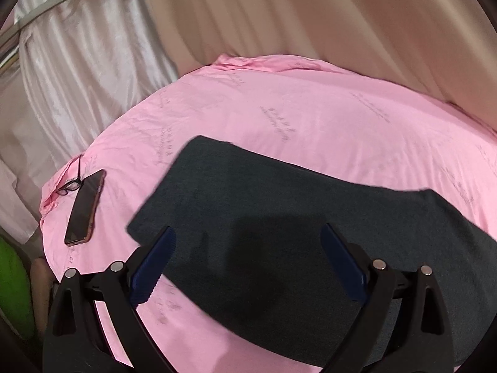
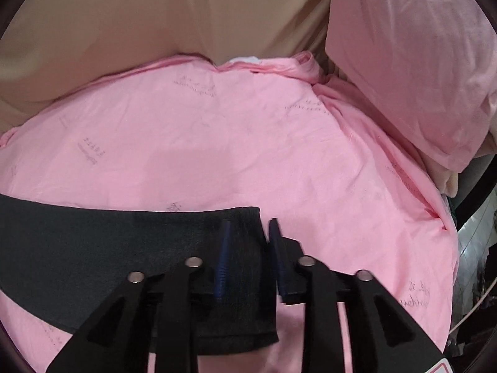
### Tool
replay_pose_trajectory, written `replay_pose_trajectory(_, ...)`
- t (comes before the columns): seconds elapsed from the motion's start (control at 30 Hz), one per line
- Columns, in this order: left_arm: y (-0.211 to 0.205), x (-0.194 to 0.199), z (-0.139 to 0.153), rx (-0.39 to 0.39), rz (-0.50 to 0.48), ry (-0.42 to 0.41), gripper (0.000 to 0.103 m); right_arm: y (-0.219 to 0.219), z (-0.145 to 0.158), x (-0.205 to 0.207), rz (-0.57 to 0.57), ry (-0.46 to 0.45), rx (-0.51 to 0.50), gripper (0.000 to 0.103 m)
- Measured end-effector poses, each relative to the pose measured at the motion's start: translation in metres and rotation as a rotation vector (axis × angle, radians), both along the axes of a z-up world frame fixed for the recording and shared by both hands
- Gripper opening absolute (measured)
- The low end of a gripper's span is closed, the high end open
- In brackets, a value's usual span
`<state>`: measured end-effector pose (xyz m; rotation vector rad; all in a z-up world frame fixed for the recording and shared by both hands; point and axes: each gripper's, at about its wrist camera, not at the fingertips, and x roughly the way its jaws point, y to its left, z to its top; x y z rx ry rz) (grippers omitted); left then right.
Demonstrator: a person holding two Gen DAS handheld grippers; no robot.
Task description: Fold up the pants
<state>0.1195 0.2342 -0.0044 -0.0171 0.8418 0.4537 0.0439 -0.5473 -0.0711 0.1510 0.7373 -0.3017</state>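
Pink sheet (image 1: 310, 108) open beyond pants (image 1: 279, 217); phone (image 1: 84, 206), glasses (image 1: 71, 185) block left edge

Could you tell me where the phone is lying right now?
In the left wrist view the phone lies on the pink sheet, left of the pants, beside the glasses.

The dark charcoal fabric pants (image 1: 279, 217) lie flat as a long band across the pink printed bedsheet (image 1: 310, 108), one squared end (image 2: 248, 248) smooth and unwrinkled.

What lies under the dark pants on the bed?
The pants lie flat on a pink printed sheet, which shows all around them. Whatever is directly beneath the fabric is covered.
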Motion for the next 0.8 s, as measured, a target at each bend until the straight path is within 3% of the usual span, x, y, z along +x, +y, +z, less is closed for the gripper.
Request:
replay_pose_trajectory(0.13,0.065,-0.013,0.005,-0.050,0.134,-0.004,0.092,0.023,0.011,-0.036,-0.035,-0.050,0.065,0.048)
replay_pose_trajectory(0.27,0.138,-0.038,0.003,-0.215,0.237,-0.021,0.092,0.086,0.019,-0.055,0.047,-0.114,0.122,0.048)
replay_pose_trajectory(0.33,0.160,-0.051,-0.004,-0.348,0.228,-0.031,0.092,0.121,0.019,-0.052,0.106,-0.117,0.130,0.049)
replay_pose_trajectory(0.47,0.172,-0.046,-0.023,-0.527,0.150,-0.007,0.089,0.197,0.017,-0.026,0.235,-0.070,0.074,0.054)
replay_pose_trajectory(0.53,0.168,-0.036,-0.028,-0.545,0.123,0.001,0.061,0.229,0.015,-0.013,0.295,-0.063,0.070,0.055)
replay_pose_trajectory(0.57,0.165,-0.027,-0.030,-0.534,0.097,0.018,0.029,0.245,0.015,-0.007,0.329,-0.057,0.066,0.055)
replay_pose_trajectory(0.6,0.164,-0.021,-0.031,-0.506,0.111,0.034,0.014,0.260,0.016,-0.003,0.354,-0.057,0.057,0.055)
replay_pose_trajectory(0.73,0.162,-0.009,0.002,-0.407,0.074,-0.056,0.010,0.292,0.030,0.001,0.395,-0.088,0.009,0.055)
replay_pose_trajectory(0.8,0.161,-0.007,0.004,-0.365,0.061,-0.040,0.010,0.294,0.035,-0.002,0.397,-0.107,0.010,0.056)
